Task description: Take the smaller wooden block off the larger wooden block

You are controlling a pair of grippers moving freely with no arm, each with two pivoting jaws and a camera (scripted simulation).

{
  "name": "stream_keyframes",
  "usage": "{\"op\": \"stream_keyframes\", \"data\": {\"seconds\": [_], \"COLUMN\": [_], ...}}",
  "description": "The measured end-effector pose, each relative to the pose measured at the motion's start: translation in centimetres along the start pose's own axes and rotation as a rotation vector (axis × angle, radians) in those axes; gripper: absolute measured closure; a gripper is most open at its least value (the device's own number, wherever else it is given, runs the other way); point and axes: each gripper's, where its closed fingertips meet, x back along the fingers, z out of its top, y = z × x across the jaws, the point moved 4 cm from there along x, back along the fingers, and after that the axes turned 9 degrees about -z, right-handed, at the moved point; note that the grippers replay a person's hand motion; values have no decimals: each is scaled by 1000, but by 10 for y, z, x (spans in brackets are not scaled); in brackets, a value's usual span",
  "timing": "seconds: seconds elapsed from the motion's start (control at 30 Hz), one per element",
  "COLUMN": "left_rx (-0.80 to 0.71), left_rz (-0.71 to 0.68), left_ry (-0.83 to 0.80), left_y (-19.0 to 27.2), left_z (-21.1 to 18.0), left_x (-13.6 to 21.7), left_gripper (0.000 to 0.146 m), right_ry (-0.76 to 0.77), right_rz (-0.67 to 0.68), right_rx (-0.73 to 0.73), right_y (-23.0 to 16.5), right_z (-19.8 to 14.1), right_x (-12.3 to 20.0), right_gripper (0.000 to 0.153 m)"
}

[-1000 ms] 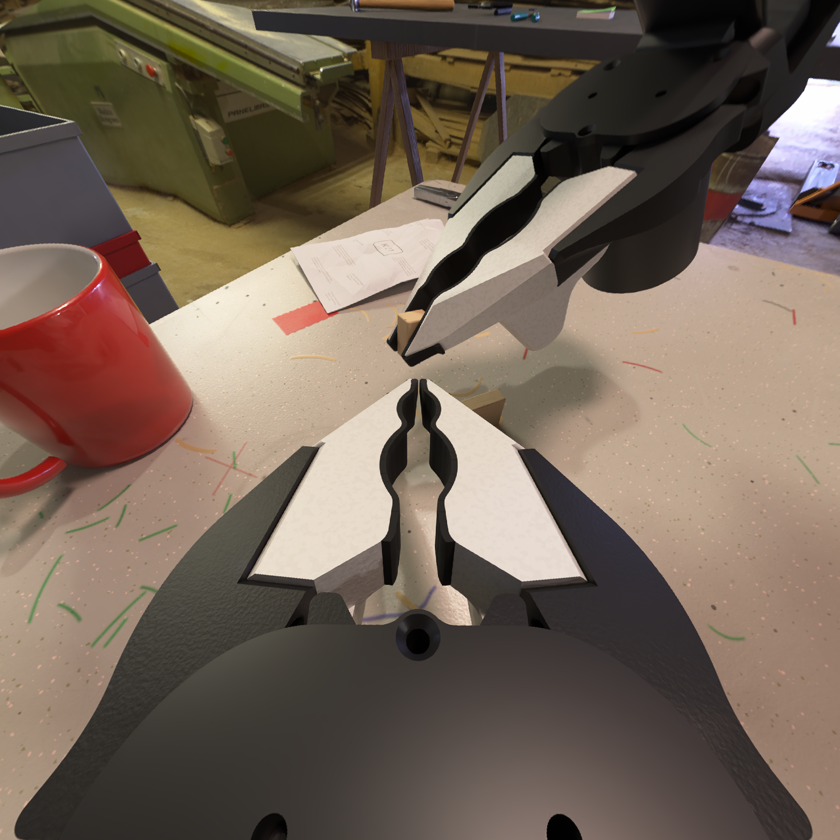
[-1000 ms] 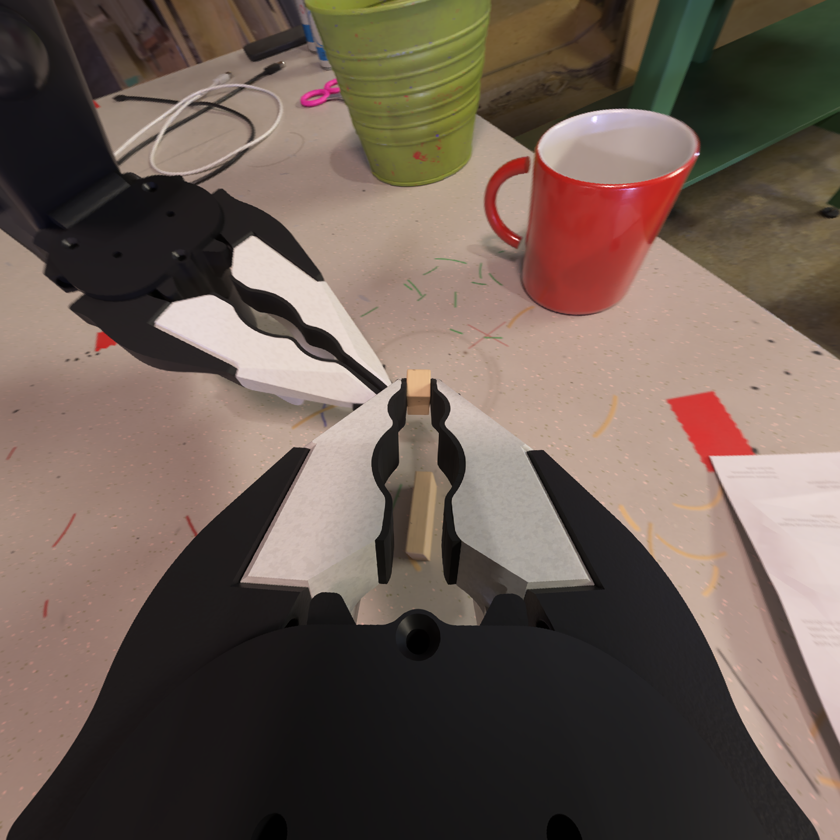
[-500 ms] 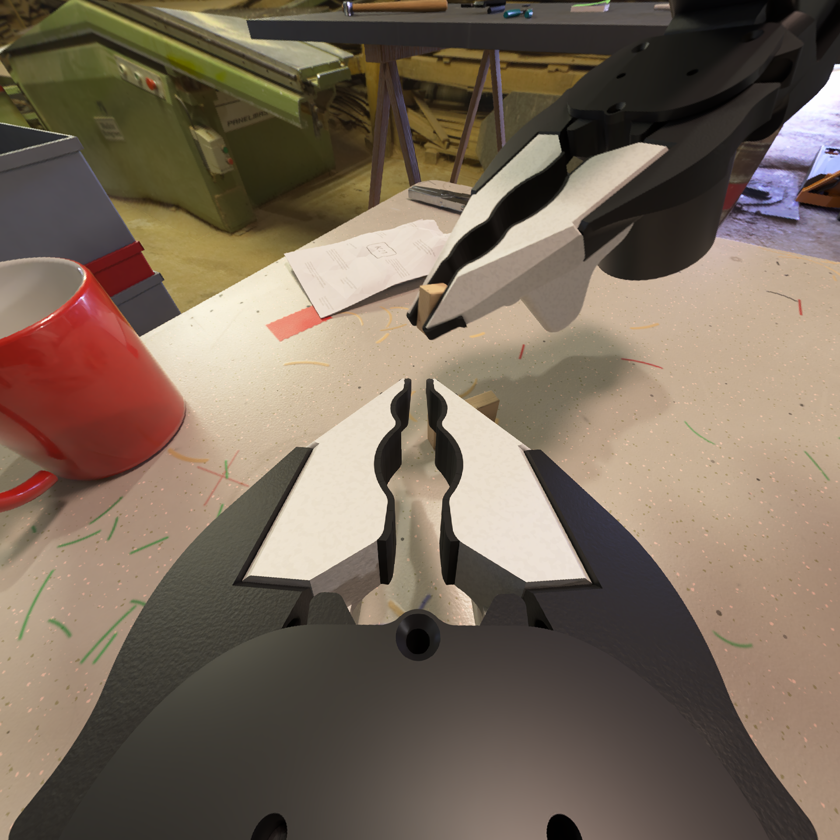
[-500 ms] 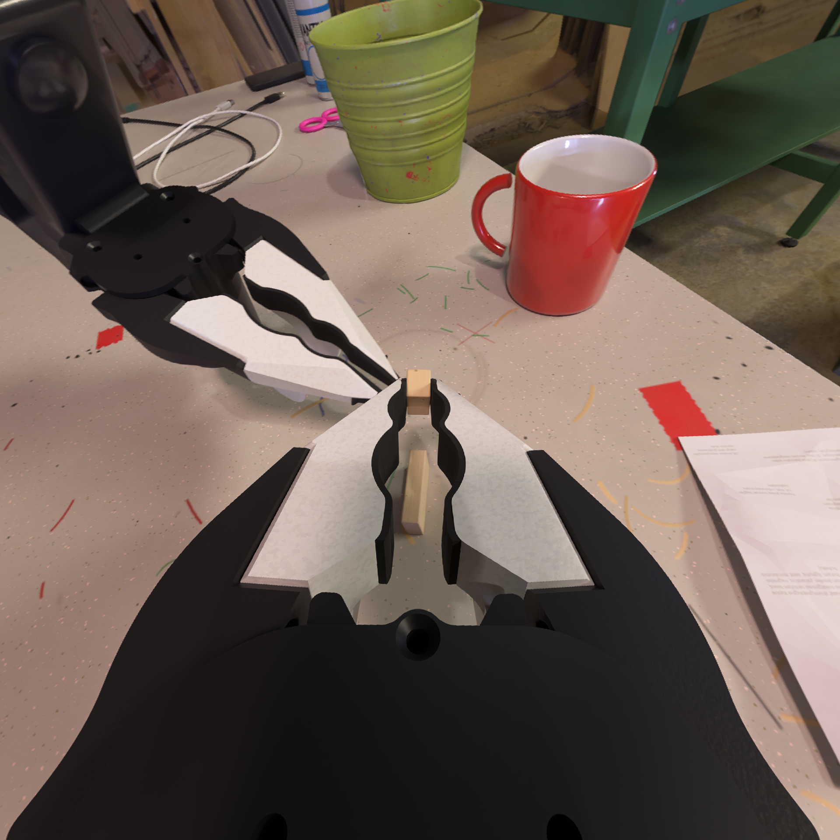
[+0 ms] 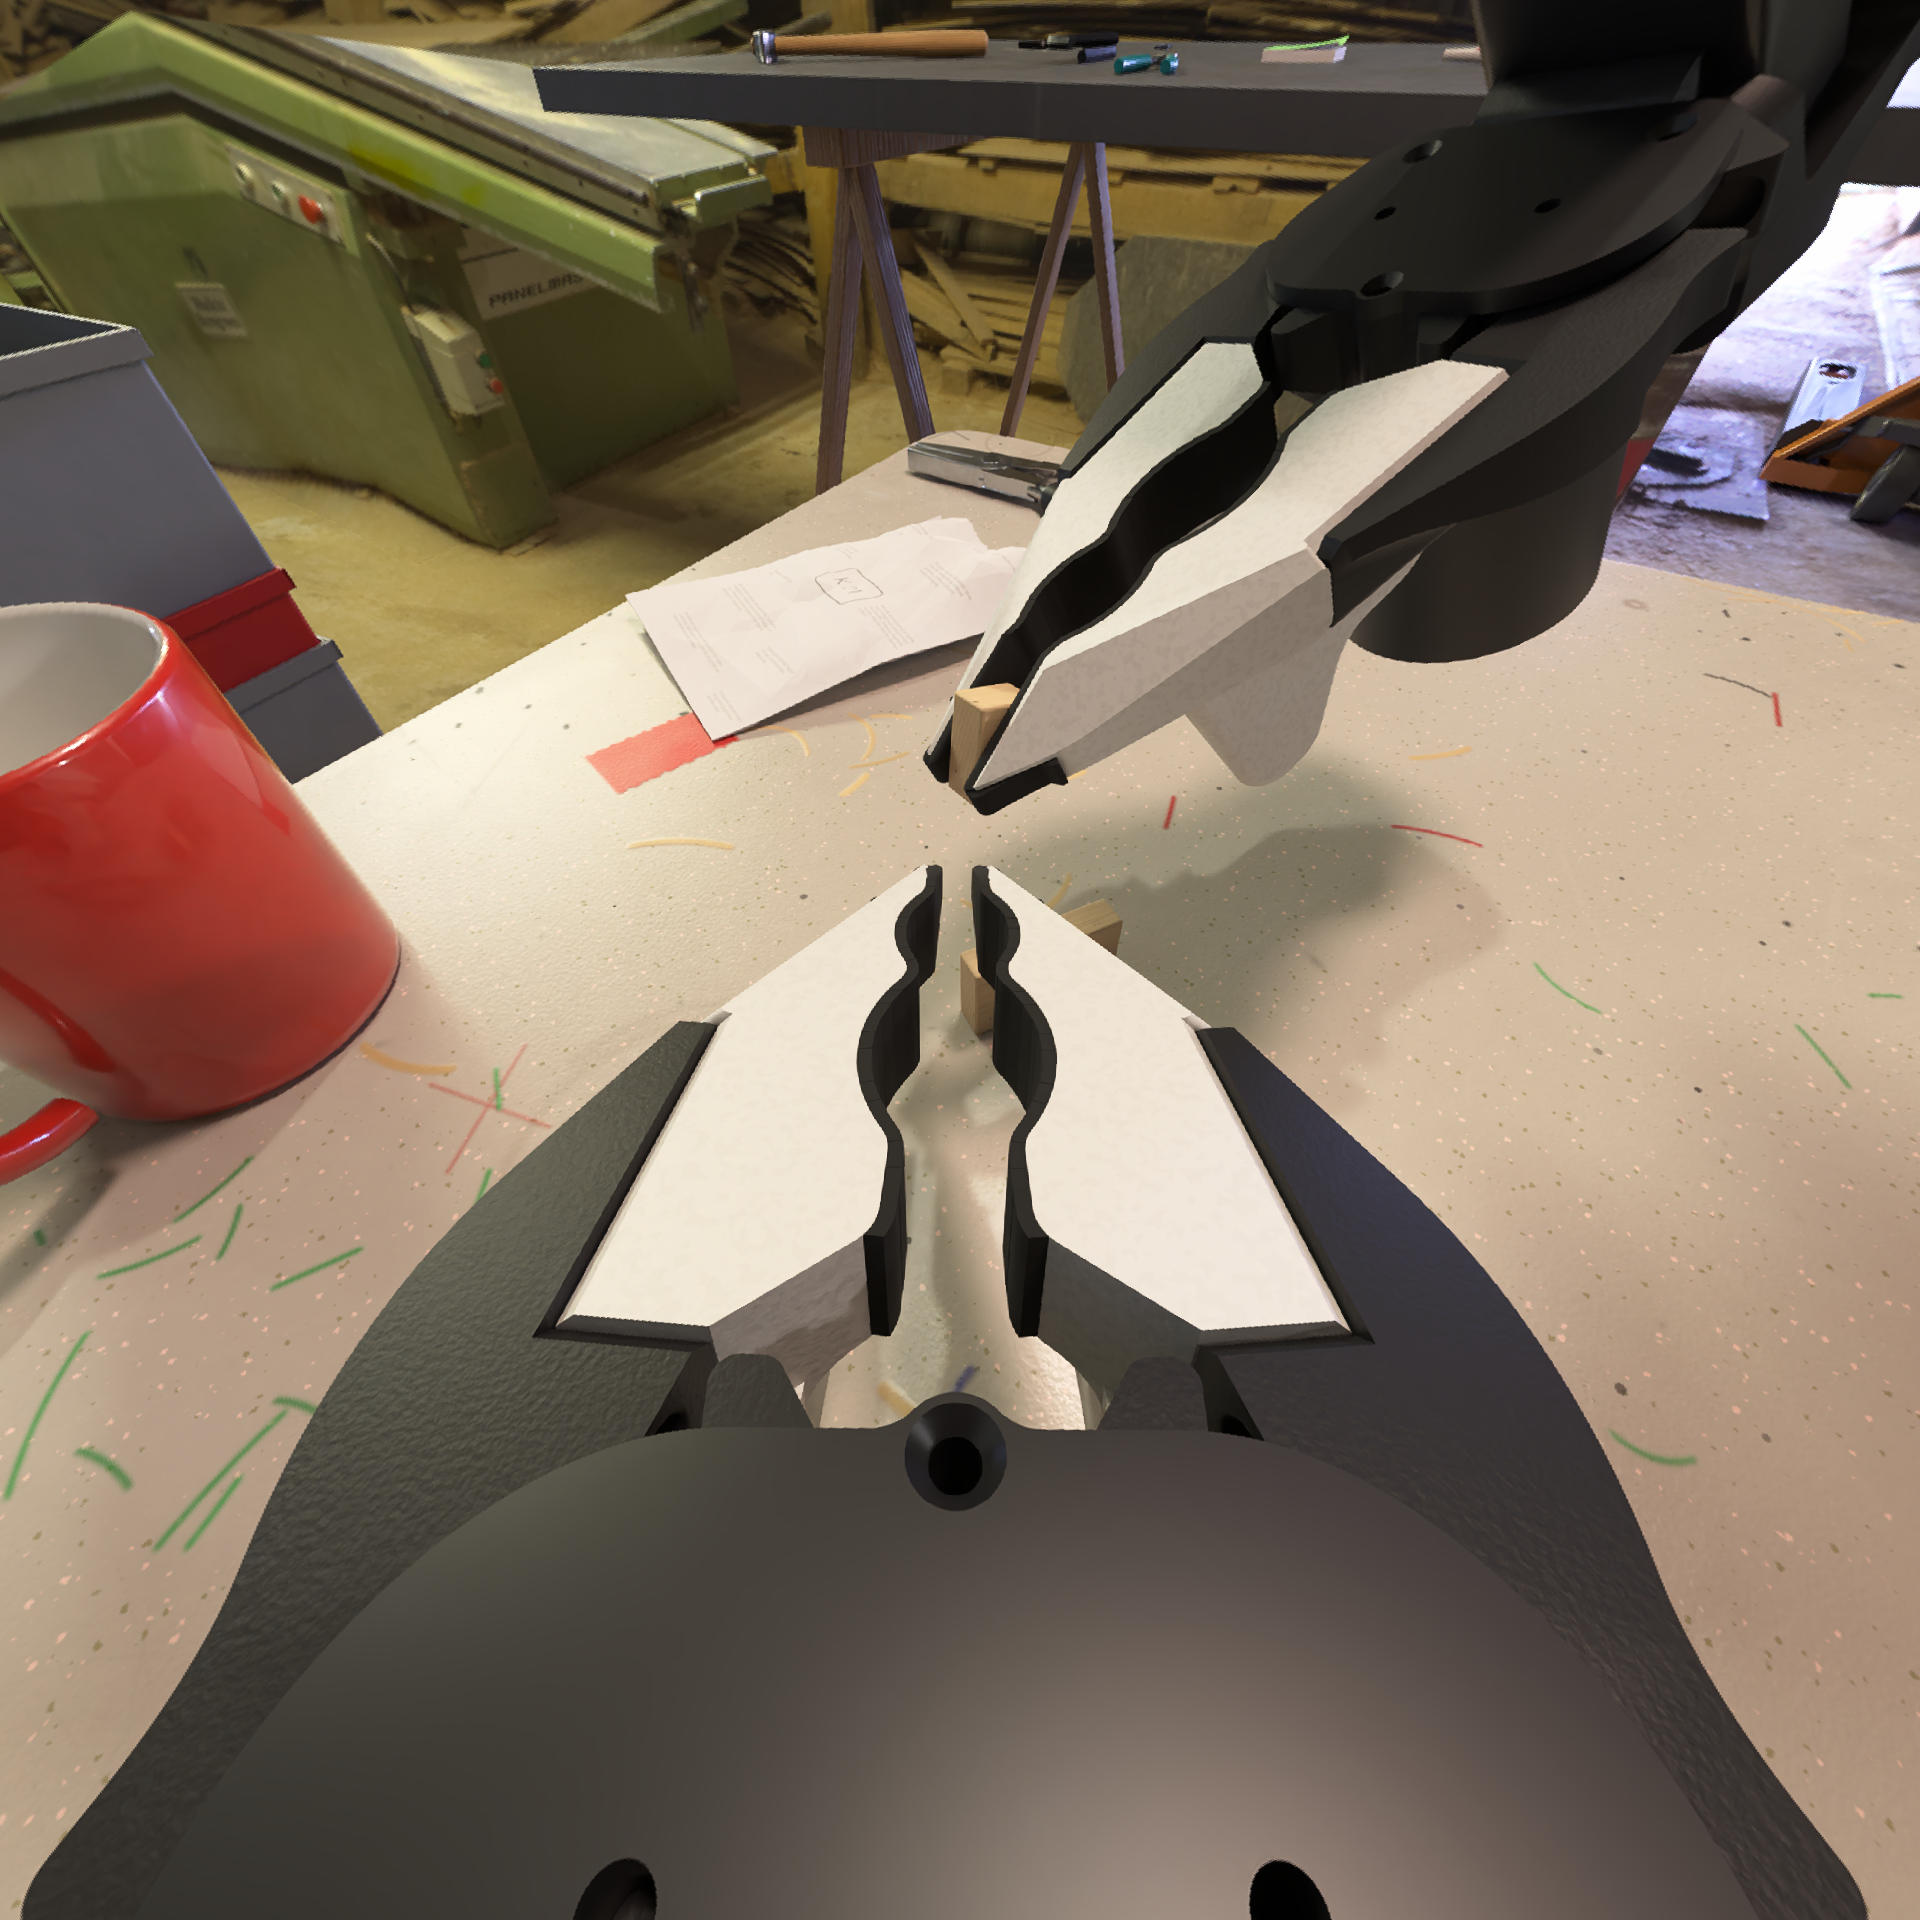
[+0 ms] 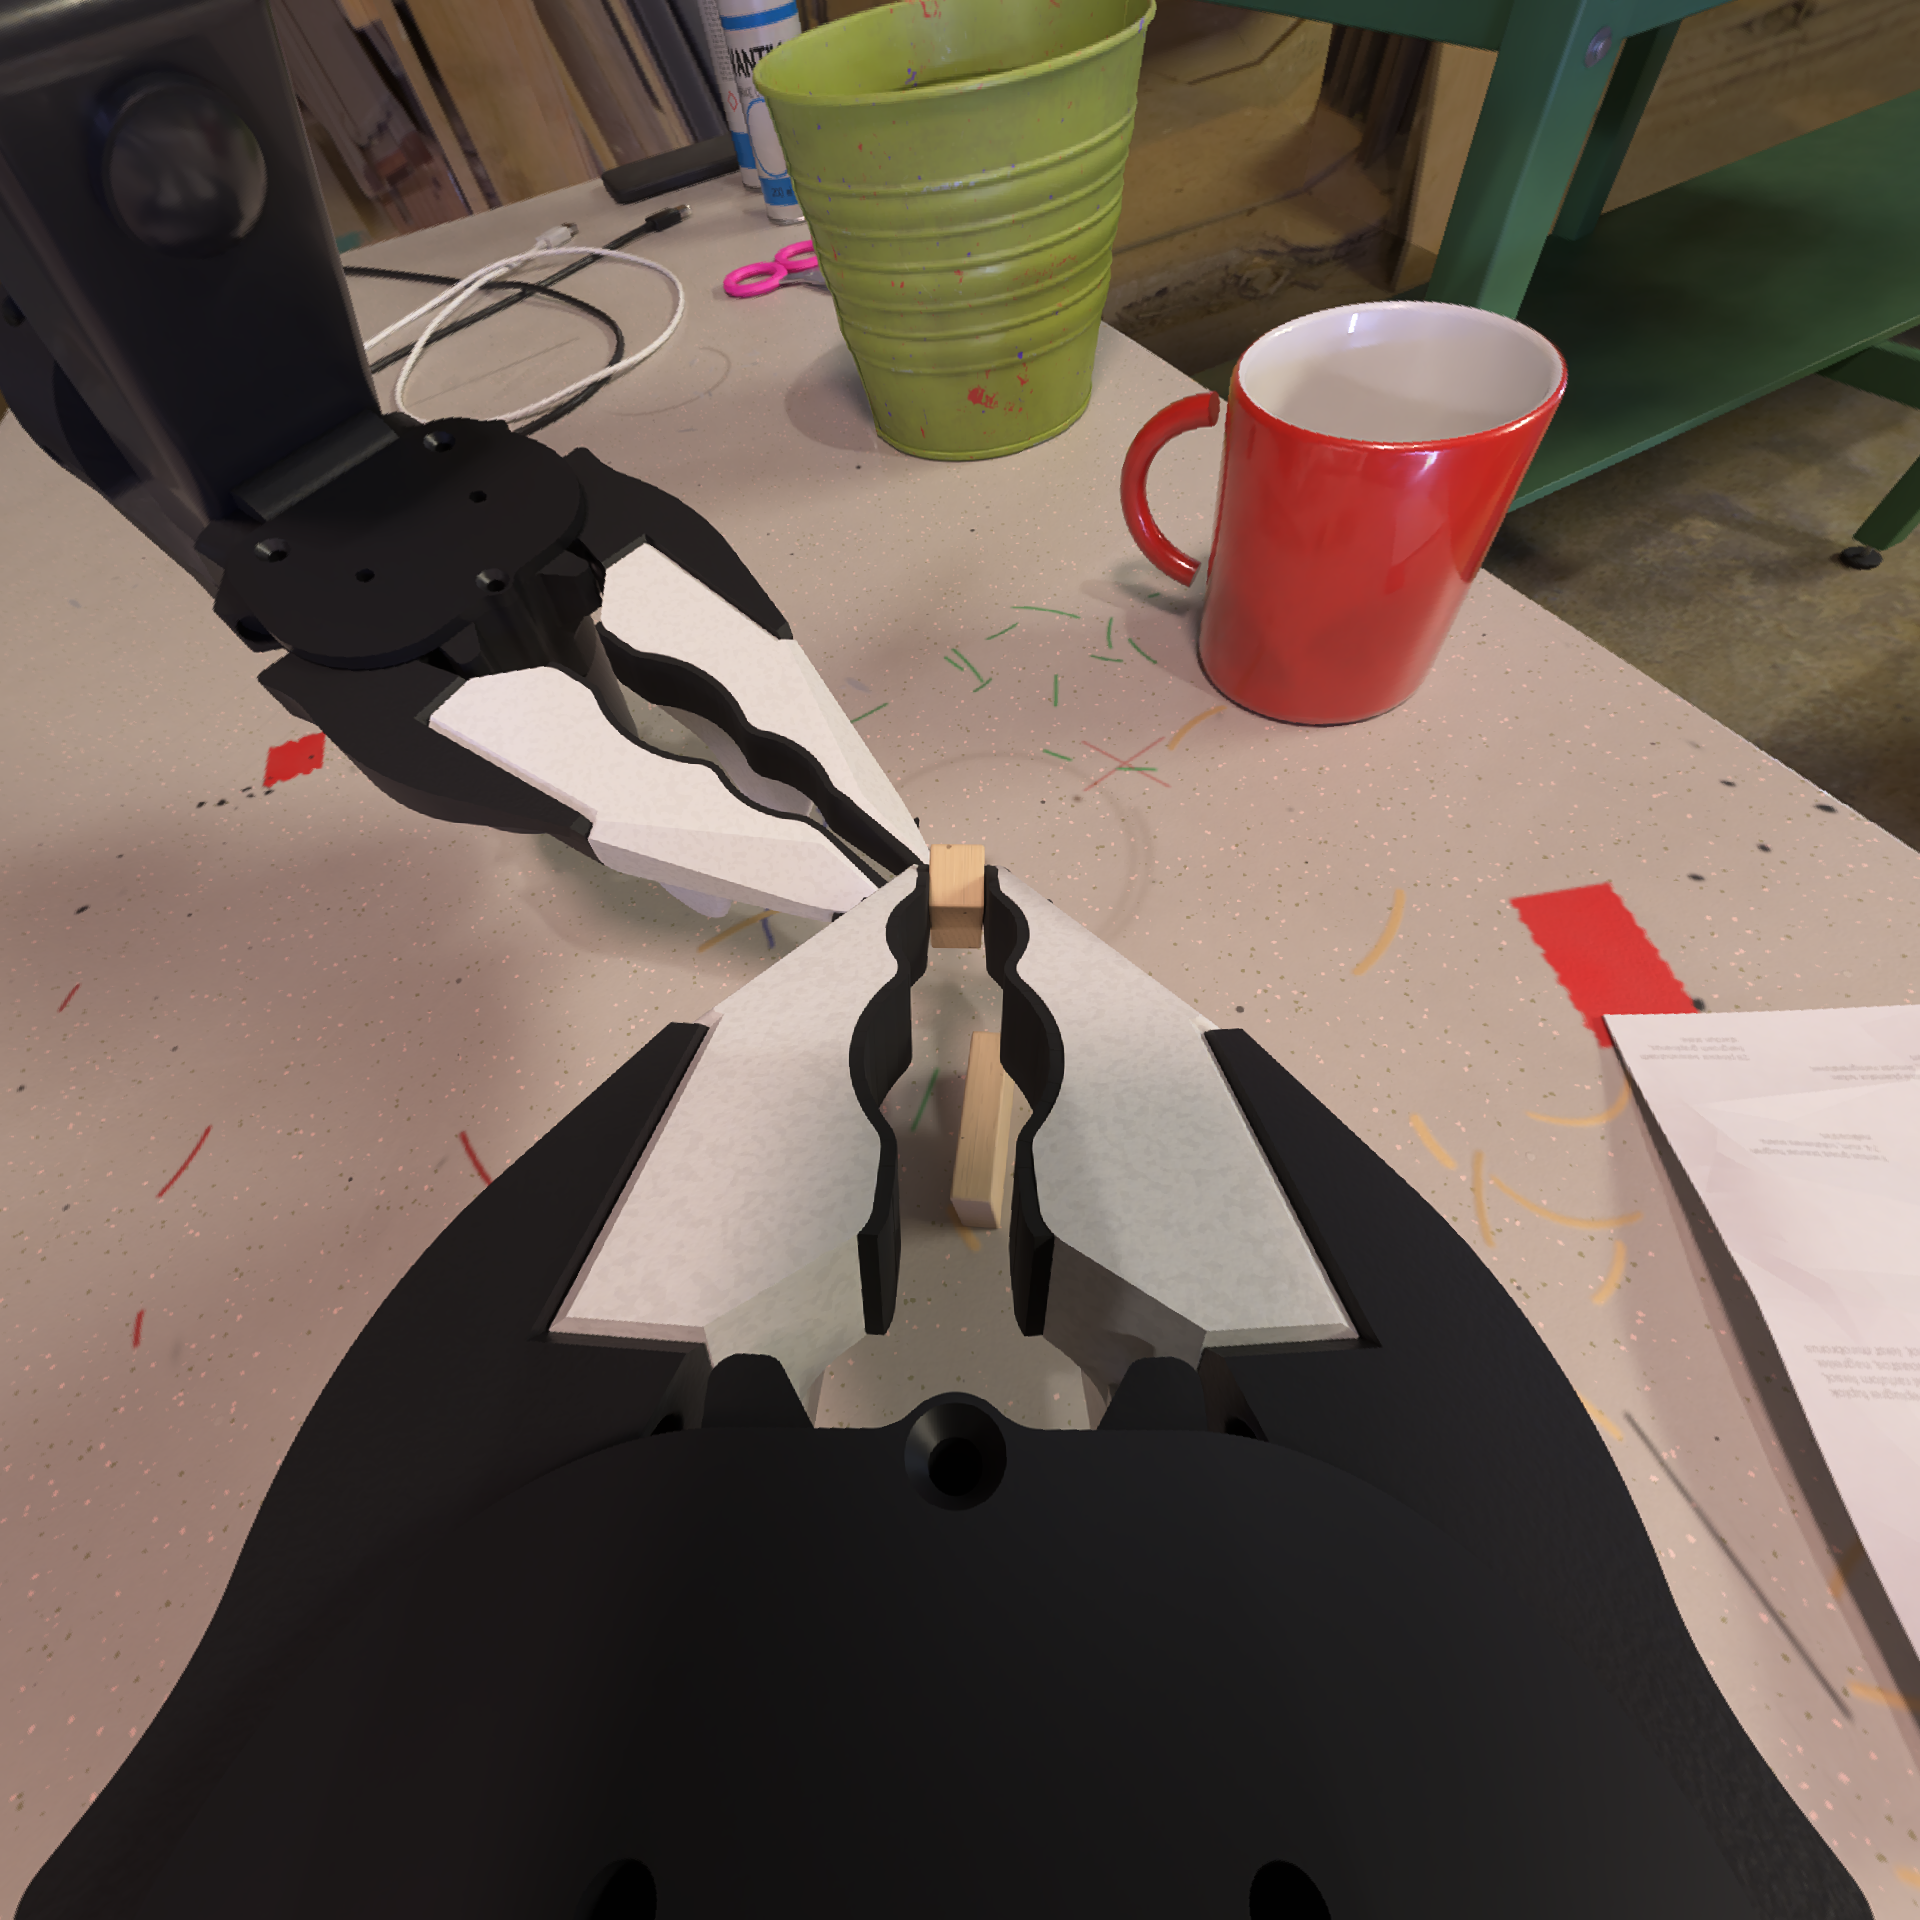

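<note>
Bench: you see speckled beige with green, red and orange flecks.
Mug: glossy red, white inside.
Bucket: lime green, paint-spattered.
Smaller wooden block: pale tan.
Scissors: pink handles.
Tape patch: red.

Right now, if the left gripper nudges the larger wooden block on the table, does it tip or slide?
The larger wooden block looks thin and stands on a narrow edge, so probably tips. Rigid wood, likely light; on the smooth table it may skid.

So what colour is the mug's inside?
White inside the red mug; right wrist view shows it best.
</note>
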Motion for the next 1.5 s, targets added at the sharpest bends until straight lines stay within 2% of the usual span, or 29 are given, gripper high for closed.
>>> {"op": "stream_keyframes", "data": {"seconds": [0.4,0.63,1.17,1.5], "left_rx": [-1,54,51,51], "left_rz": [-35,-71,-74,-61], "left_ry": [13,46,46,45], "left_y": [4,3,5,4], "left_z": [1,3,3,3], "left_x": [0,1,0,0], "left_gripper": [139,135,136,137], "right_ry": [14,27,54,44], "right_rz": [19,32,81,55], "right_rx": [8,1,-9,2], "right_y": [-3,-4,-12,-9], "right_z": [2,3,6,5], "right_x": [1,2,3,3], "right_gripper": [144,144,144,144]}}
